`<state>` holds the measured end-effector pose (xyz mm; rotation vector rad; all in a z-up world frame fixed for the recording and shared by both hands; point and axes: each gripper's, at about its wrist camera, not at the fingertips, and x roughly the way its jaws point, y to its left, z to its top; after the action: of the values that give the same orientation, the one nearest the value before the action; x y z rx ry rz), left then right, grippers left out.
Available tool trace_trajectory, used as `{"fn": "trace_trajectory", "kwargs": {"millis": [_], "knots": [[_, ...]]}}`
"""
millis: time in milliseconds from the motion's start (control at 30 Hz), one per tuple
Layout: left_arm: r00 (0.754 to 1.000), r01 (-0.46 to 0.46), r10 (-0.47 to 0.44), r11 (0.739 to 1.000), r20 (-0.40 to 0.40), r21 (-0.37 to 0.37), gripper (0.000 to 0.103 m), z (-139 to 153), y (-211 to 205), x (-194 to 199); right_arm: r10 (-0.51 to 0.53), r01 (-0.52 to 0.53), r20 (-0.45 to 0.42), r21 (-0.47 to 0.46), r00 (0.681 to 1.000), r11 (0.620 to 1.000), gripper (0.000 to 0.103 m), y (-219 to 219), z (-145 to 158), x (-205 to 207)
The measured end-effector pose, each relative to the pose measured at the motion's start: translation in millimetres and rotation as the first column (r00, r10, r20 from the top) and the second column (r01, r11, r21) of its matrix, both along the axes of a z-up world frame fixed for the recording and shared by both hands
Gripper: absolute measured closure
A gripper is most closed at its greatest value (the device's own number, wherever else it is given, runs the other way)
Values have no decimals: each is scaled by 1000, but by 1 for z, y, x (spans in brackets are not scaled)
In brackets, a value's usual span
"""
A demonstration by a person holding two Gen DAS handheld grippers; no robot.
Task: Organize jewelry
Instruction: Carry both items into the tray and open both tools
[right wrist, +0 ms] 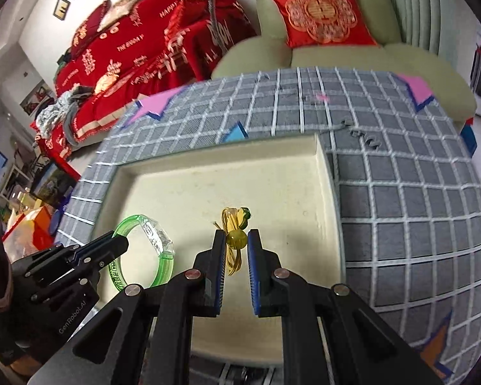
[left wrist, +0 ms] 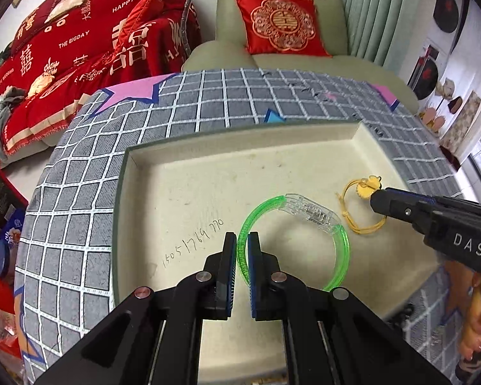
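Both over the tray (left wrist: pixel 138 173): left gripper (left wrist: pixel 243 240) clenched on green bangle (left wrist: pixel 340 253), right gripper (right wrist: pixel 236 240) at 3 o'clock pinching yellow cord bracelet (right wrist: pixel 232 258), likely for sorting.

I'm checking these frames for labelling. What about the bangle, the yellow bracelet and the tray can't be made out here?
- Green bangle: the left gripper hides its near arc in the left wrist view; its printing is too small to read in the right view.
- Yellow bracelet: the cord's lower end is hidden by the right gripper fingers.
- Tray: near rim hidden behind gripper bodies in both views.
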<state>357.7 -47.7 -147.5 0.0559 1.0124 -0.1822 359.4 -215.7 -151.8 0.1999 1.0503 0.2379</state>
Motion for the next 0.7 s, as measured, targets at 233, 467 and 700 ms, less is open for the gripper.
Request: {"fn": "trace_trajectory", "kwargs": {"millis": [233,467,700], "knots": [[1000,-14,13,997,10,82,86,-15,-7,4,-28,27,-34,-21,999,999,89,-3,-24,5],[999,-33,31,991,13,132,85,-18,-8,4,-31,28,-36,-68,999,997,85,-3,-31,3],[997,-36,28,991,66,126,85,0,-6,-3,-57,57,8,-18,998,998,47,-9,-9,-3]]}}
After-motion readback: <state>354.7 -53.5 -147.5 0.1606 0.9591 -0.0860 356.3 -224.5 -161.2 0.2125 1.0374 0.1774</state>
